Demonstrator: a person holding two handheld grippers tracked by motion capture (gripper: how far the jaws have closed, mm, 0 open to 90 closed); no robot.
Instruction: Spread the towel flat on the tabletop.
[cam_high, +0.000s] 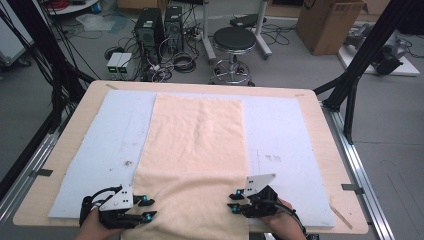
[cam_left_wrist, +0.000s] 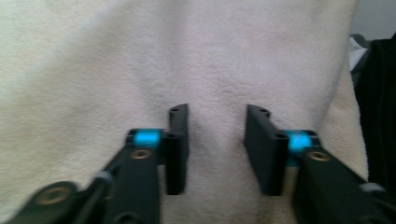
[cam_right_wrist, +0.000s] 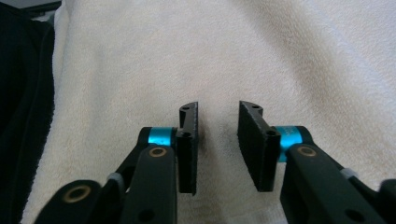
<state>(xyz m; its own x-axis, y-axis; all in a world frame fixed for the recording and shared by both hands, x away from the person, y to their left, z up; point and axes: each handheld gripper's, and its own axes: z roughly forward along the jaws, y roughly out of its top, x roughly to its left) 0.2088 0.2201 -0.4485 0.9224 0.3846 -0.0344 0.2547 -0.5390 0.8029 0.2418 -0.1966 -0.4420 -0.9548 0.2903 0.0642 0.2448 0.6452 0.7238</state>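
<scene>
— How do the tongs stand?
— The left tongs (cam_high: 146, 208) and right tongs (cam_high: 235, 199) are both parted, gripping nothing, pads just above the cream towel (cam_high: 195, 150).
— And the towel?
— Spread on the blue mat (cam_high: 280, 135) on the counter (cam_high: 325, 125), near edge draping over.

My table (cam_high: 320, 115) carries a mat (cam_high: 110, 145) across most of its top, and a towel (cam_high: 197, 145) lies lengthwise down the mat's middle, near end hanging over the front edge. Left gripper (cam_high: 146, 208) sits at the towel's near left edge, right gripper (cam_high: 236, 200) at its near right edge. Behind the table: stool (cam_high: 234, 41), computer towers (cam_high: 159, 26) left of it, cardboard box (cam_high: 327, 22) right.
</scene>
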